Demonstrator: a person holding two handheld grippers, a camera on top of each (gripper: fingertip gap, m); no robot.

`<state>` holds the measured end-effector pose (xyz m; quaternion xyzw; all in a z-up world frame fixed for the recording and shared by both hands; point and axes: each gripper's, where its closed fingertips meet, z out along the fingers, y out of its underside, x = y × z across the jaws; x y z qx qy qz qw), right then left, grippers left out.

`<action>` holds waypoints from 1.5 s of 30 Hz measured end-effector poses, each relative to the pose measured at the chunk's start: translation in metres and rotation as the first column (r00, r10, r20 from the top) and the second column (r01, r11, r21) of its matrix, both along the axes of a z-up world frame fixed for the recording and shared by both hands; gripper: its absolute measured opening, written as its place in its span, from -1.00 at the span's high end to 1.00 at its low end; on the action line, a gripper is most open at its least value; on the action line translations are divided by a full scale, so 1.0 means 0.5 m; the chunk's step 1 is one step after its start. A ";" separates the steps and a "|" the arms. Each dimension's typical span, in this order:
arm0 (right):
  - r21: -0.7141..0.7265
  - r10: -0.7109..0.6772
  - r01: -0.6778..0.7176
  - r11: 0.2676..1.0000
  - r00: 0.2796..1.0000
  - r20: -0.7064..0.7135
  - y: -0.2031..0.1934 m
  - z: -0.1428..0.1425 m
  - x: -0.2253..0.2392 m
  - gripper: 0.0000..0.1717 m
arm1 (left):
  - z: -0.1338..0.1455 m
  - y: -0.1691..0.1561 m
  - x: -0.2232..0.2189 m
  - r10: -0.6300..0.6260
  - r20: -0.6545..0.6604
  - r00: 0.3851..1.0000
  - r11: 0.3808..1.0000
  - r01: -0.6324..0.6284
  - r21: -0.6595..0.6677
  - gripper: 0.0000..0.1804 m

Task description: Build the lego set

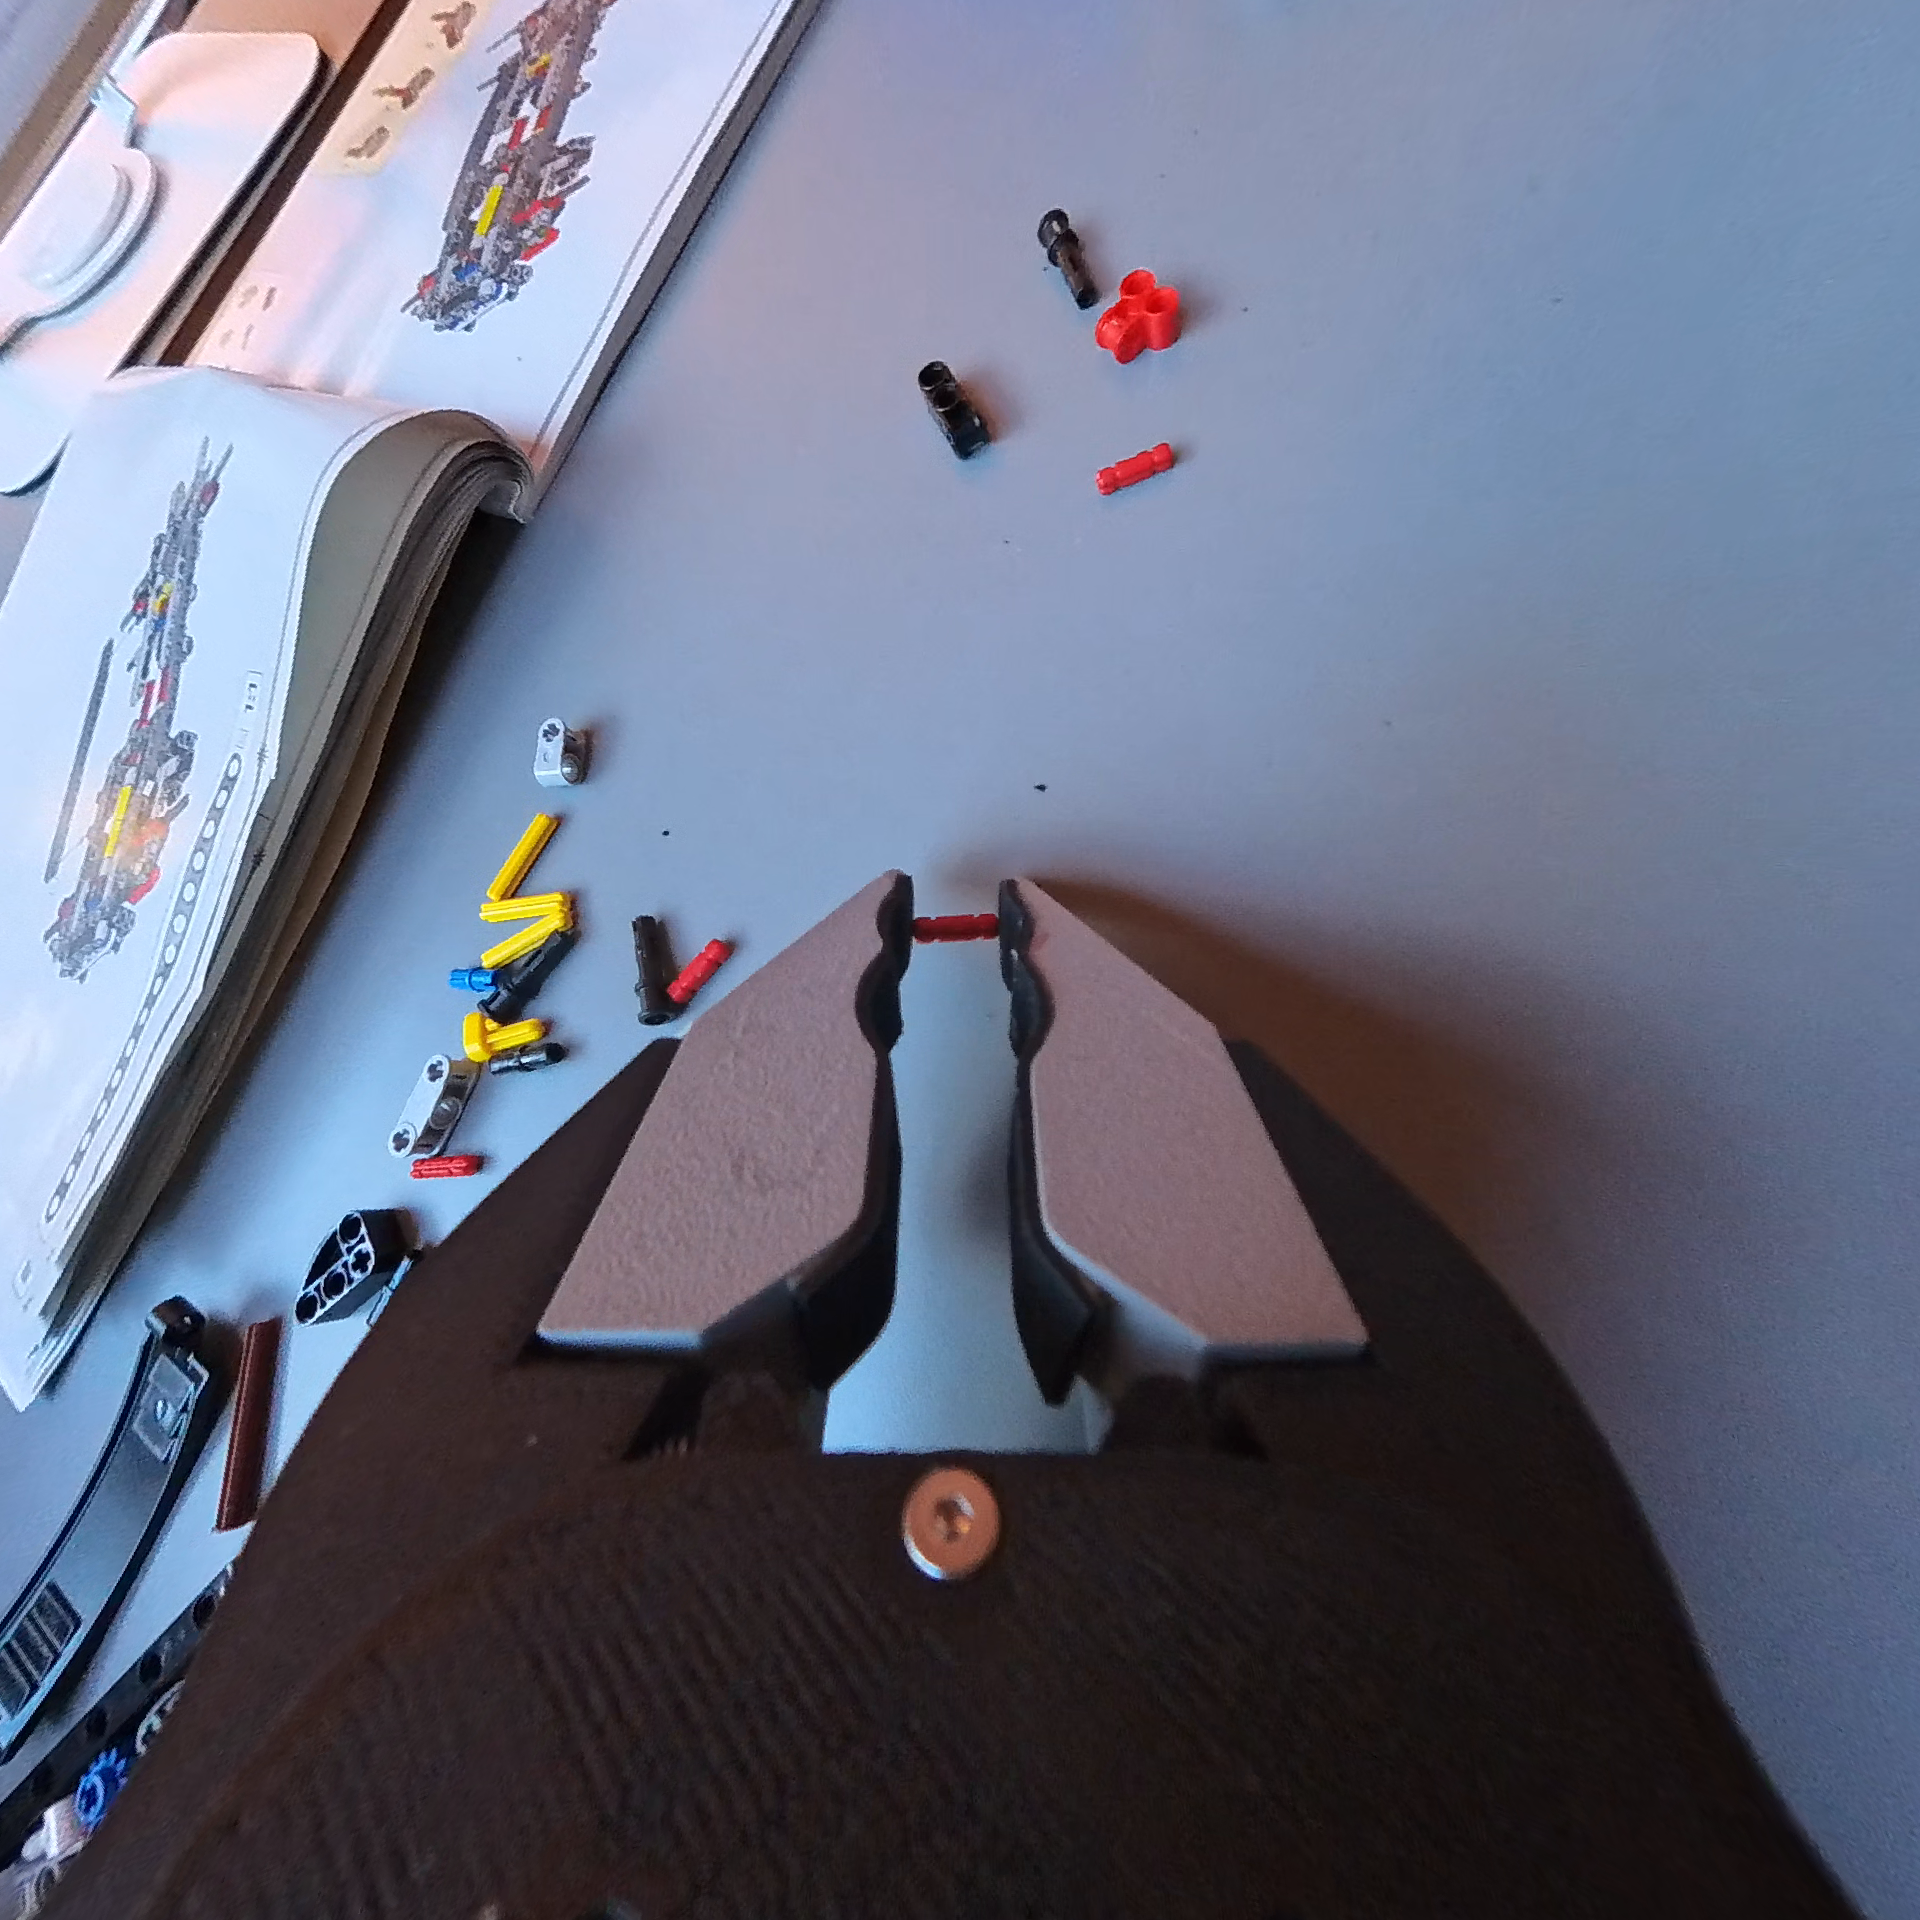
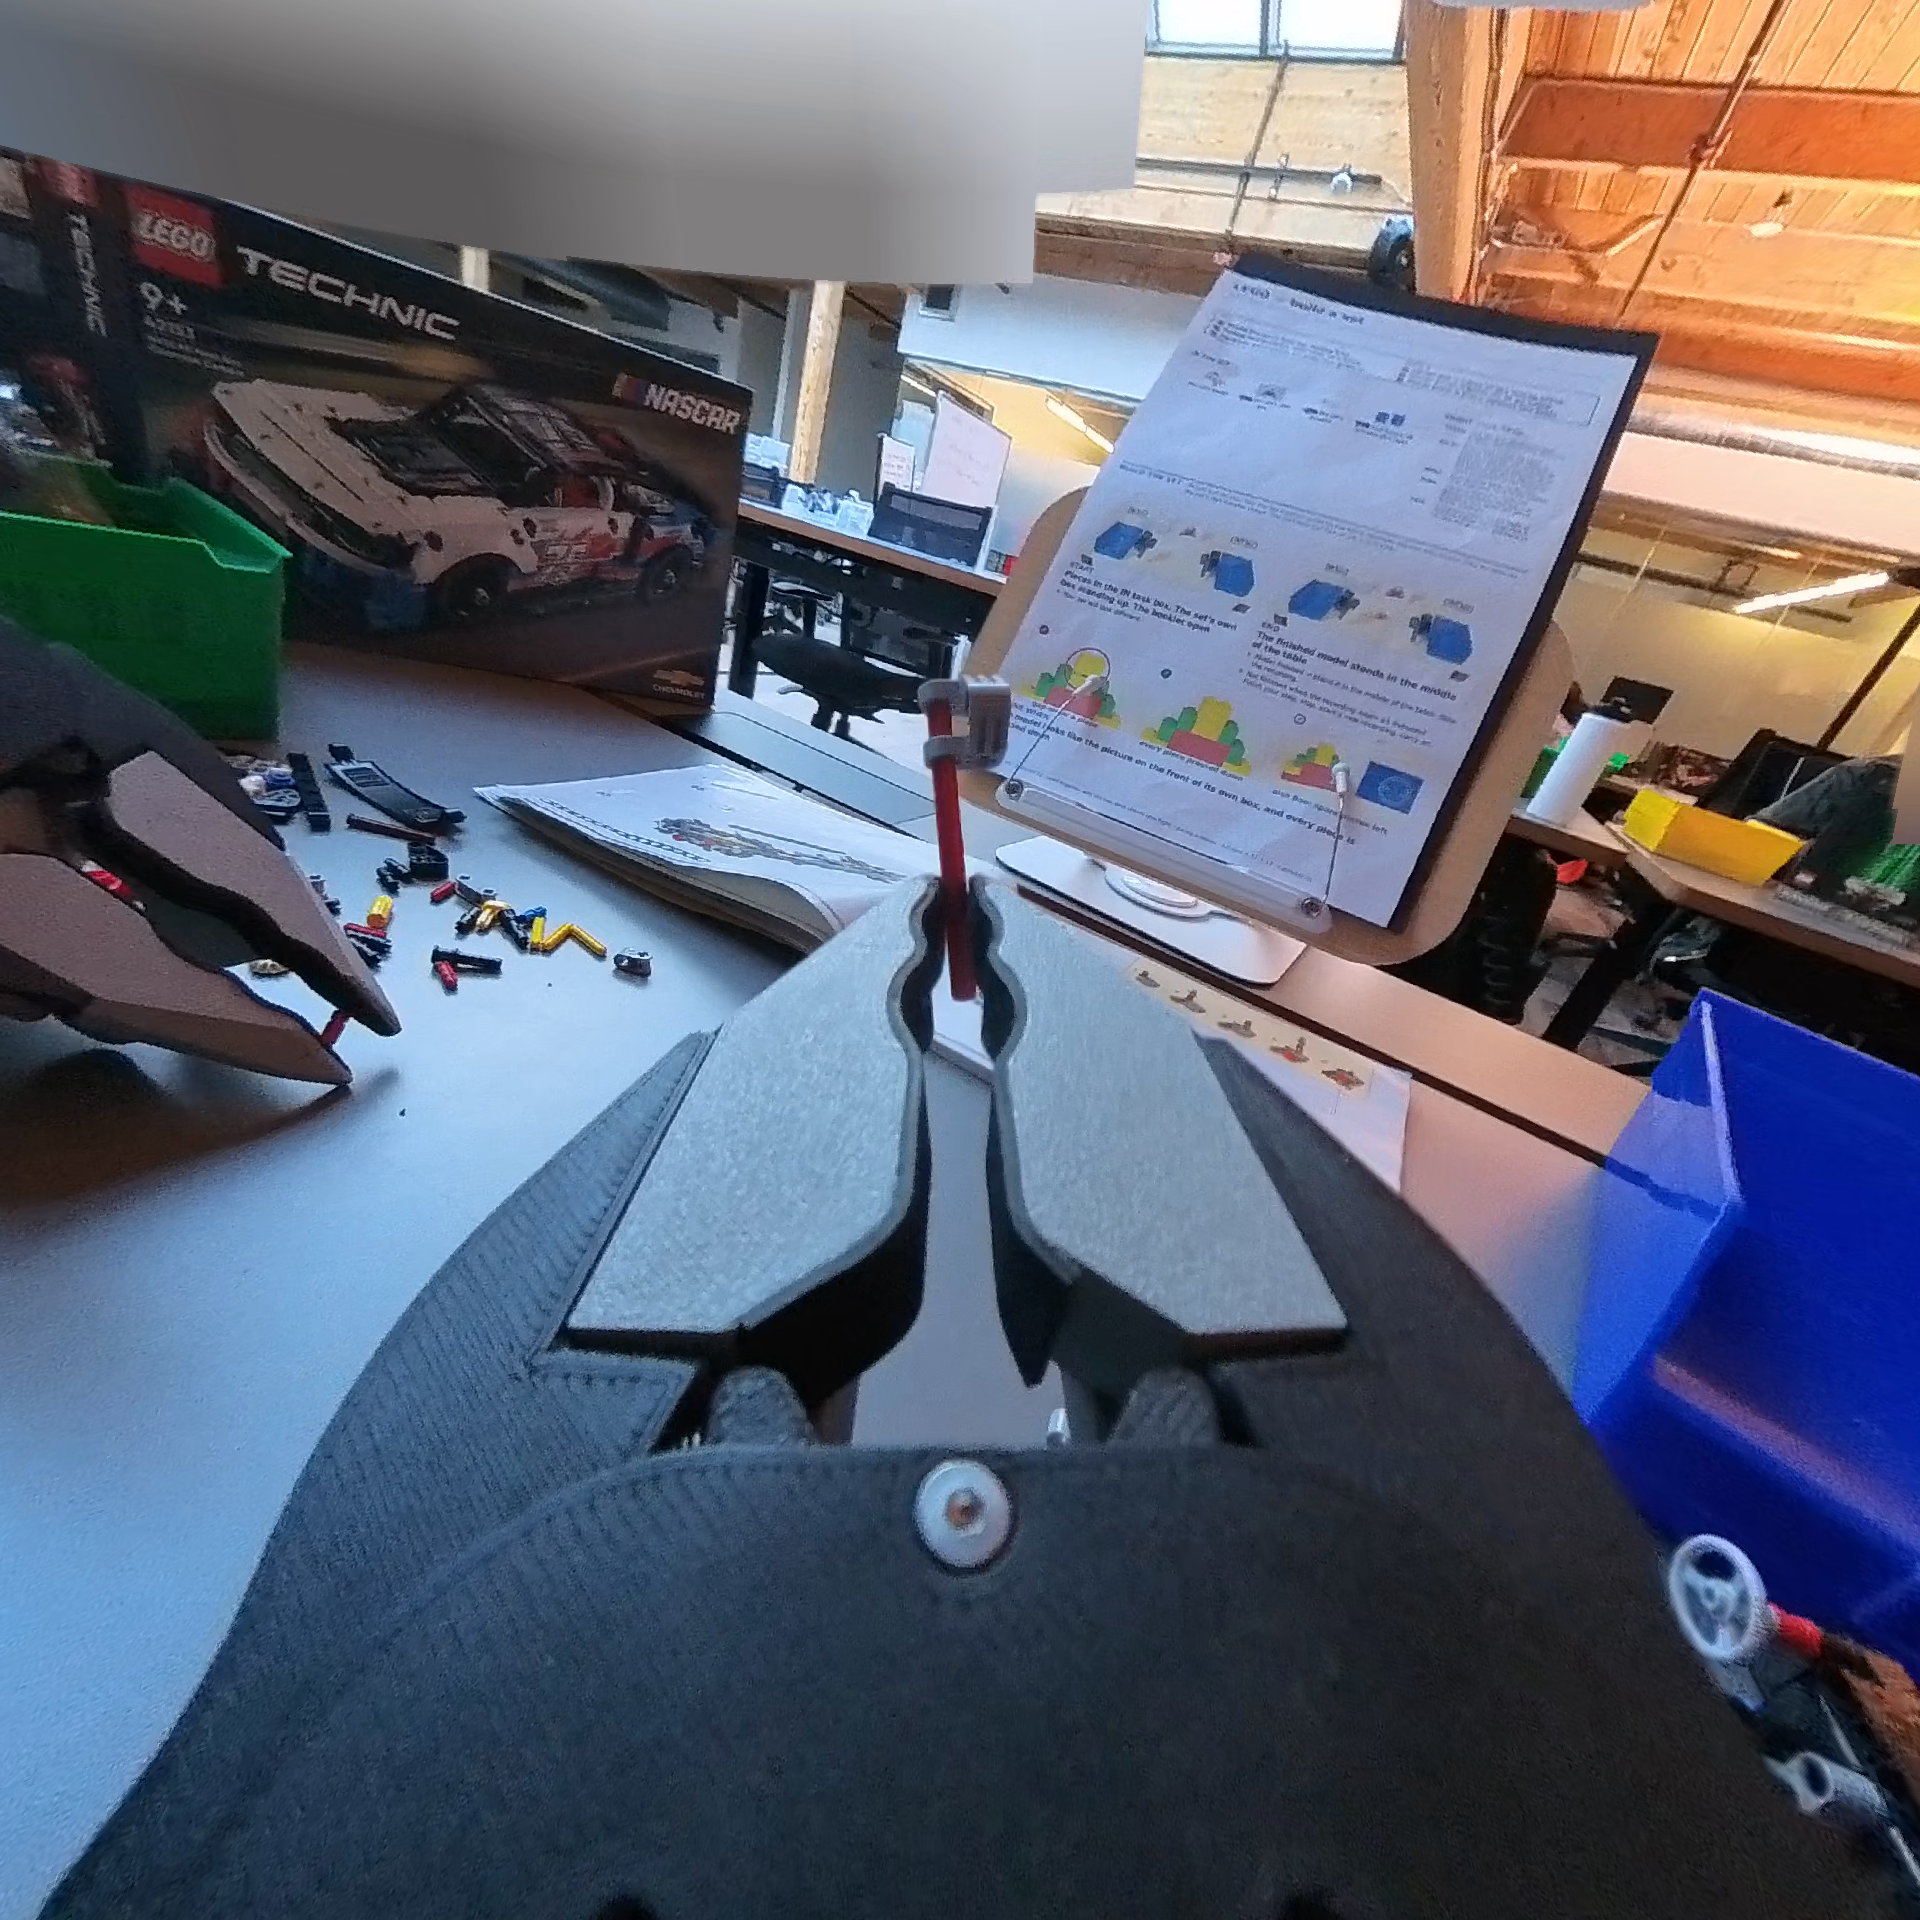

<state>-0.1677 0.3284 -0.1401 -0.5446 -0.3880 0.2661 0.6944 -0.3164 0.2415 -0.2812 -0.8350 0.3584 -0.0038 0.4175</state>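
Left claw (image 1: 956,925) pinching red pin (image 1: 956,926), loose pcs (image 1: 520,935), booklet (image 1: 343,582) beside

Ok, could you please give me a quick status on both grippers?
Left gripper pinching short red plastic pin endwise. Right gripper shut on long red axle with grey connector atop. Loose pieces left.

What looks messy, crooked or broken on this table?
Nothing looks broken. Small plastic building pieces lie scattered loose on the grey table beside the open instruction booklet, whose pages bulge upward. The long red axle in the right tool leans slightly.
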 end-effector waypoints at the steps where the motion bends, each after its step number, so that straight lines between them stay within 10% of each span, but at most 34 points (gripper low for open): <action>1: -0.011 0.000 0.000 1.000 1.000 -0.004 0.003 -0.001 0.001 1.00 | 0.000 0.000 0.000 -0.001 -0.003 1.000 1.000 0.001 0.002 0.84; 11: -0.226 0.345 -0.378 0.898 0.923 -0.172 -0.049 -0.008 -0.035 1.00 | 0.001 -0.003 0.004 -0.016 -0.032 0.999 1.000 0.017 0.027 0.84; 28: -0.362 0.434 -0.463 0.809 0.886 -0.164 -0.065 -0.048 -0.062 1.00 | 0.038 -0.001 0.005 -0.009 0.185 0.983 1.000 0.008 0.006 0.45; 36: -0.415 0.538 -0.516 0.749 0.840 -0.072 -0.108 -0.085 -0.095 1.00 | 0.136 0.009 0.050 -0.140 0.381 0.914 0.990 0.138 0.033 0.50; 45: -0.434 0.639 -0.556 0.709 0.767 0.061 -0.163 -0.125 -0.122 1.00 | 0.171 0.035 0.157 -0.260 0.664 0.701 0.925 0.379 -0.038 0.68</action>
